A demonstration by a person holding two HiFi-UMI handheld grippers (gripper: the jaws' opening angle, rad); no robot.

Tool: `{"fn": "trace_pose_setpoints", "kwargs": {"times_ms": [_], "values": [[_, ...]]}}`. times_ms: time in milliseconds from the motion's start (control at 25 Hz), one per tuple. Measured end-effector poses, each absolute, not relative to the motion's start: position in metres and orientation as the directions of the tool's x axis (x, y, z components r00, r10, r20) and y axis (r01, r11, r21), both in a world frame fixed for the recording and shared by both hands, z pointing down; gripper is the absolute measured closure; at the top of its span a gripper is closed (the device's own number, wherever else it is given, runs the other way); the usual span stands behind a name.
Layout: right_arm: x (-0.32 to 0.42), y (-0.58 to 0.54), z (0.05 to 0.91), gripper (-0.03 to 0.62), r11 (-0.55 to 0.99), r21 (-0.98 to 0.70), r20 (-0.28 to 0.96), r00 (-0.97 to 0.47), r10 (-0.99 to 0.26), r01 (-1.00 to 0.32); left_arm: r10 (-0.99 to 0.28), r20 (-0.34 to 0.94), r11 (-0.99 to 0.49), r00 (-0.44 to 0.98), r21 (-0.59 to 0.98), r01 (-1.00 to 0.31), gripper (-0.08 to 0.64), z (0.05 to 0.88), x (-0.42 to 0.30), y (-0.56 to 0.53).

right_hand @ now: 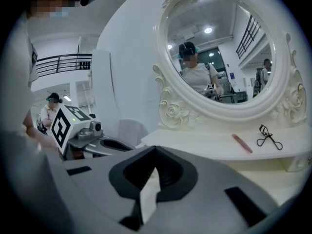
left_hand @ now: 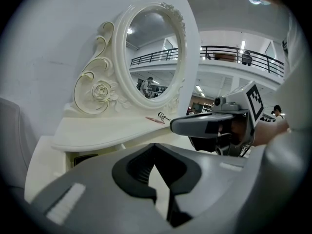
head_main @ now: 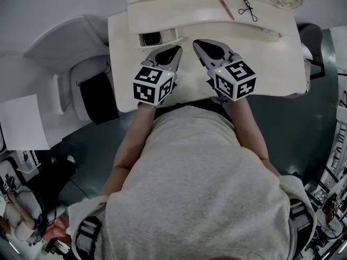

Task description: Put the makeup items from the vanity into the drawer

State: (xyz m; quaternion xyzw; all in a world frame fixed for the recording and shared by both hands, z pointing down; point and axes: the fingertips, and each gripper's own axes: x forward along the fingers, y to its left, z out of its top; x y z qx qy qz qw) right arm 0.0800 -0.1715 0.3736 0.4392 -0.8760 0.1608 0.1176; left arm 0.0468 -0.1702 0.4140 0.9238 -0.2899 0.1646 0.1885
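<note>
1. On the raised shelf point(head_main: 179, 11) below the mirror point(right_hand: 219, 48) lie two makeup items, side by side but apart: a pink stick point(head_main: 226, 8) and, to its right, a curler point(head_main: 248, 10). Neither is in the drawer, so by the task both have that trip to make.
2. Under the shelf's left end the drawer point(head_main: 154, 38) shows as a dark slot. It seems to be pulled out a little toward the person, which would leave it ready to take things (something glossy sits in it, but I cannot tell what).
3. Just in front of that slot hovers the left gripper point(head_main: 174, 50). Its jaws are together with only a sliver of table showing between them, and it holds nothing. It is the gripper nearer the drawer, which probably explains its spot.
4. Beside it, the right gripper point(head_main: 197, 41) also has its jaws together and is empty. It points toward the shelf, with the pink stick and curler ahead and to its right, so it looks better placed for a pickup.
5. Both hang low over the tabletop point(head_main: 271, 58), near each other and level. This reads as a neutral pose rather than a reach. Either would need its jaws opened before taking the stick, which lies flat and offers little height to pinch.
</note>
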Motion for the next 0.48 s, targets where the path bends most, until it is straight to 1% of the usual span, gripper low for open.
{"fn": "trace_pose_setpoints", "kwargs": {"times_ms": [480], "values": [[0.0808,-0.1691,0.3703,0.584,0.560,-0.168,0.339,-0.581,-0.740,-0.811,-0.475,0.423,-0.752,0.772,0.261,-0.605,0.551,0.4192,0.0451,-0.1680]]}}
